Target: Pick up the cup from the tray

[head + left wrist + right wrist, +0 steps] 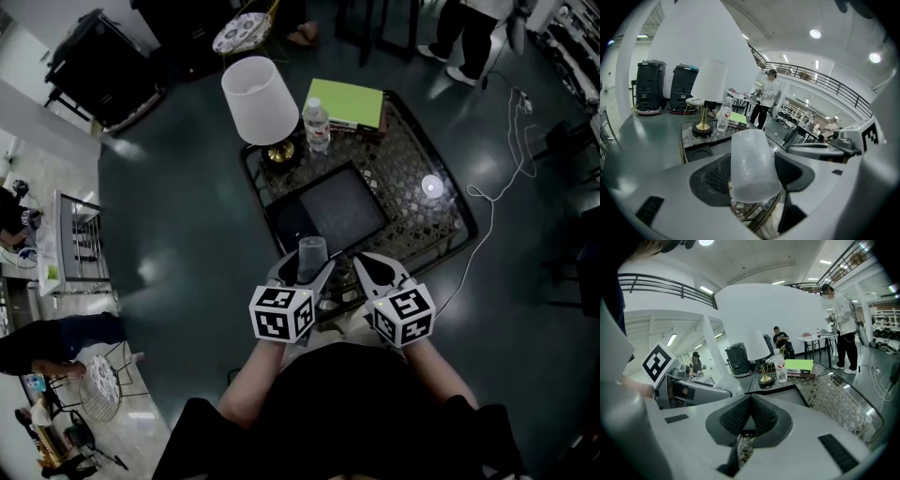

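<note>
A translucent plastic cup [311,256] is held between the jaws of my left gripper [315,274], just off the near edge of the black tray [330,208]. In the left gripper view the cup [752,164] fills the gap between the dark pads, and the left gripper [753,180] is shut on it. The tray [700,153] lies beyond, with nothing visible on it. My right gripper [362,266] hovers beside the left one, over the table's near edge. Its pads meet with nothing between them, so the right gripper [749,417] is shut. The tray [786,393] lies ahead of it.
On the lattice-top table [412,217] stand a white-shaded lamp [260,99], a water bottle [318,124], a green book [345,101] and a small white disc [431,186]. A white cable [499,187] trails on the floor to the right. People stand further off.
</note>
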`<act>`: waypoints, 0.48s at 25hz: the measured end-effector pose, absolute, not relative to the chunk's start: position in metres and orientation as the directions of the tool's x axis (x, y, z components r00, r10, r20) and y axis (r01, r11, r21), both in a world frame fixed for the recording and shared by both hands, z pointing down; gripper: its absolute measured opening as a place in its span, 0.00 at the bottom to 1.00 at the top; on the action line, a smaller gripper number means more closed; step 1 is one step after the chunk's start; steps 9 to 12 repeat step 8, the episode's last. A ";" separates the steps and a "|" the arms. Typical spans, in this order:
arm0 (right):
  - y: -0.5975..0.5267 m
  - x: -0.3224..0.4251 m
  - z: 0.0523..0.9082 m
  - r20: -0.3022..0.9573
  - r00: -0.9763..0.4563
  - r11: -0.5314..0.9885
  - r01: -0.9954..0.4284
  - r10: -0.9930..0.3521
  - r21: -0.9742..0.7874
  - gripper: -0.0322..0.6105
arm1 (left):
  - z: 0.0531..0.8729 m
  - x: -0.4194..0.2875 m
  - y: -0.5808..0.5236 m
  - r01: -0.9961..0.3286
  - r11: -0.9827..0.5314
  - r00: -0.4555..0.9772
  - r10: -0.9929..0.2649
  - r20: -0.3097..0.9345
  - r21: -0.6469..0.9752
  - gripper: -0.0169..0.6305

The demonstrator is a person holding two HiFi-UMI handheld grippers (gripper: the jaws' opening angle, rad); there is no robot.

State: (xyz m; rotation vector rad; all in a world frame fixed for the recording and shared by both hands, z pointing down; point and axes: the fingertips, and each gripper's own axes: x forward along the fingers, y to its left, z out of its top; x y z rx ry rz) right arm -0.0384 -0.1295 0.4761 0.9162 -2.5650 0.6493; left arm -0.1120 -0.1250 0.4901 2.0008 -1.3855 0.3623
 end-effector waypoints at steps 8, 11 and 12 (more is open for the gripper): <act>-0.131 -0.039 0.476 0.454 -0.735 0.690 -0.659 -0.504 -0.300 0.07 | 0.489 -0.111 -0.129 -0.907 -0.217 0.397 -0.726 0.562 0.361 0.48; -0.131 -0.039 0.476 0.454 -0.735 0.690 -0.659 -0.504 -0.300 0.07 | 0.489 -0.111 -0.129 -0.907 -0.217 0.397 -0.726 0.562 0.361 0.48; -0.131 -0.039 0.476 0.454 -0.735 0.690 -0.659 -0.504 -0.300 0.07 | 0.489 -0.111 -0.129 -0.907 -0.217 0.397 -0.726 0.562 0.361 0.48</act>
